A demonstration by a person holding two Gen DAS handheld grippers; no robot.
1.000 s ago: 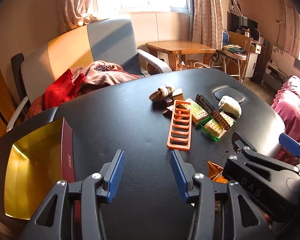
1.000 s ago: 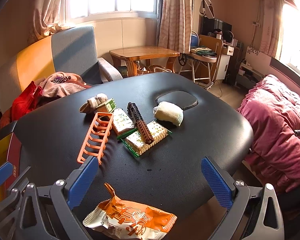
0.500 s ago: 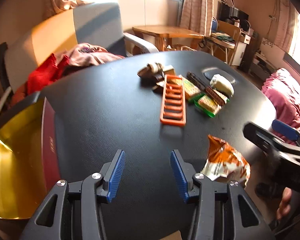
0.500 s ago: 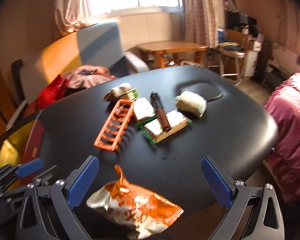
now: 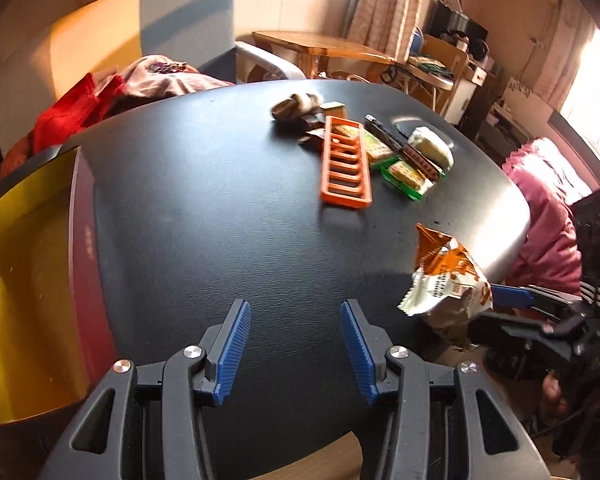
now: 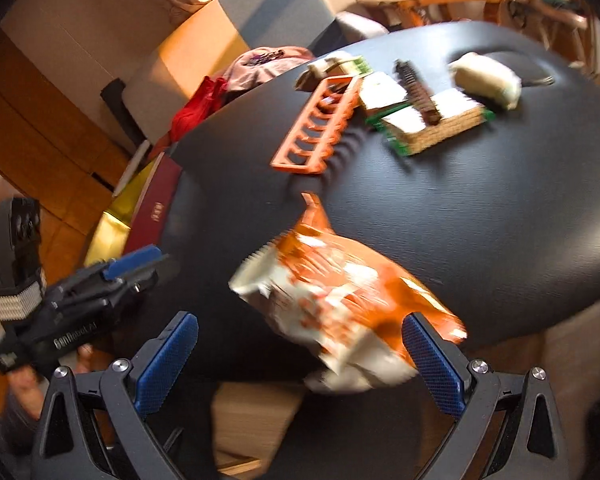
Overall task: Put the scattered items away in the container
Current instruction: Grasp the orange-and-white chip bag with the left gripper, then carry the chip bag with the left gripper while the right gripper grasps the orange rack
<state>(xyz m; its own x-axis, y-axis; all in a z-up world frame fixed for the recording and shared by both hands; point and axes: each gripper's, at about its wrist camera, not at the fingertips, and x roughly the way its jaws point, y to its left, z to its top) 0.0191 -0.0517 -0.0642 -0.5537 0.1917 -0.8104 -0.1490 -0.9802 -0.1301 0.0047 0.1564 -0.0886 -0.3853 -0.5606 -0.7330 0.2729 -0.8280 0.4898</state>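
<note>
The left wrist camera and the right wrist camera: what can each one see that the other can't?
Only the left wrist view shows the gold inside of the container and the pink bedding. Only the right wrist view shows the wooden floor and the left gripper from the side. Both show the black table, the orange rack, the cracker packs and the orange snack bag, which sits between the right gripper's open jaws.
</note>
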